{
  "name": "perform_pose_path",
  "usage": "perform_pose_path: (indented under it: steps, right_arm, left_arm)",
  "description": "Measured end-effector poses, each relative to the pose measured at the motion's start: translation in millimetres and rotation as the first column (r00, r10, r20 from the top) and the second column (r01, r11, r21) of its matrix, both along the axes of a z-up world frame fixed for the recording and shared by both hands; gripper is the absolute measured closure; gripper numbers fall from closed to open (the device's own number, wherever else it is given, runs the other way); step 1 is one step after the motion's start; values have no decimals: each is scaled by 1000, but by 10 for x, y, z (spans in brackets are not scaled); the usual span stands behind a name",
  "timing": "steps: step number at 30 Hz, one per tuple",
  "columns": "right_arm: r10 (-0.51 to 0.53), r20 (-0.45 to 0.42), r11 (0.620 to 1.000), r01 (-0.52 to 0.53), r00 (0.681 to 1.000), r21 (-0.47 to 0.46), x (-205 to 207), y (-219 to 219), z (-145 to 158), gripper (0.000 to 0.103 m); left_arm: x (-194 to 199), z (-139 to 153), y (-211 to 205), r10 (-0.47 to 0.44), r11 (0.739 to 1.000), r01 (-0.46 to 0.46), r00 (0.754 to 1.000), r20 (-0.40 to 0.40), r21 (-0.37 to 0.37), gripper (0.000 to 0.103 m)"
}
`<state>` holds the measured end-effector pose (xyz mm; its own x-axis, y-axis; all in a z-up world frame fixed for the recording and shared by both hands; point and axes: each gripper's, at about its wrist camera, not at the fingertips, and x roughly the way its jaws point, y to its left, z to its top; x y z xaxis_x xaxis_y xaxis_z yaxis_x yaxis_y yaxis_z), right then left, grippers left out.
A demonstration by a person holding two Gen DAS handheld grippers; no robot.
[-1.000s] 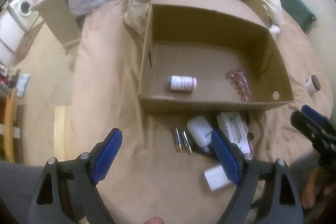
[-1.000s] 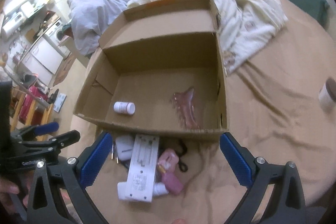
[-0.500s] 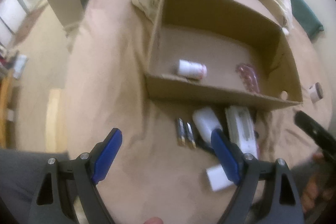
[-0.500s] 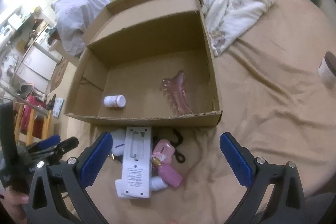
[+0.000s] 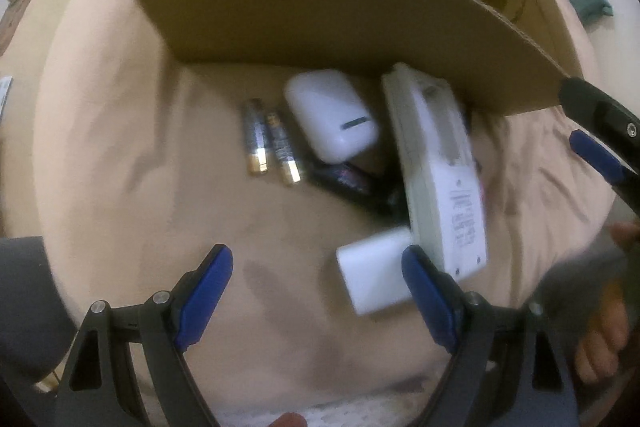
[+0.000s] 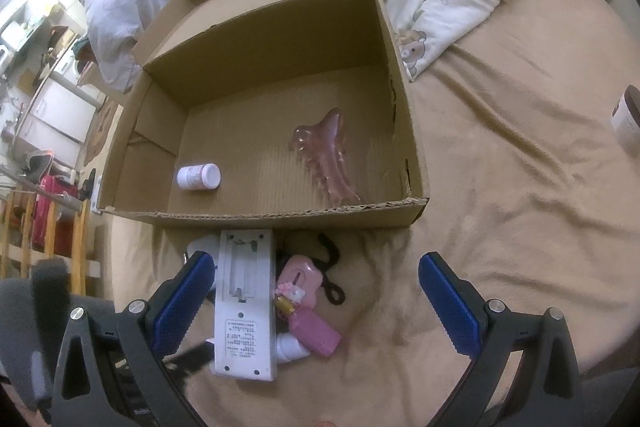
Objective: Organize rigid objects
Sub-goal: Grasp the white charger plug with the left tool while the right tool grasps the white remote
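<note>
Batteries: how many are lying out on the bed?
2 batteries, side by side left of the white case, before the box: one, another. More may hide beneath the pile.

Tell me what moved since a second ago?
The left tongs dropped low toward the batteries and white case, so the box wall now hides the inside. The right tongs eased closer too. Both stayed open, holding nothing. The pill bottle, pink hair clip and remote stayed put.
</note>
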<state>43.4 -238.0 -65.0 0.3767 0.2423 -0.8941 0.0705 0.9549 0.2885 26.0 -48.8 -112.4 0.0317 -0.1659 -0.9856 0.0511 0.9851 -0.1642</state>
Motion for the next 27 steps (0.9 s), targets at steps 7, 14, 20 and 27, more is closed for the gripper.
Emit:
perform_pose_path:
  steps: [7,14,20,27]
  right_arm:
    - [10,-2,1000,-10,1000,6,14,23,0,0]
    - [-1,-10,1000,1,1000,9,13,-5,-8,0]
    - [23,-17,999,-22,1000,24,15,16,-22,0]
    - [157,-95,984,-148,983,95,46,241,-192,4]
  left_arm:
    - [-16,-205,-269,-38,998,35,996,-83,-43,18]
    - [-104,-187,-382,-92,993,86,993,-74,-84,59]
    - [-165,-43,-149,-110,994,108,992,-60,-24,63]
    - [-29,97,182,-131,980,136,990,-47,148,63]
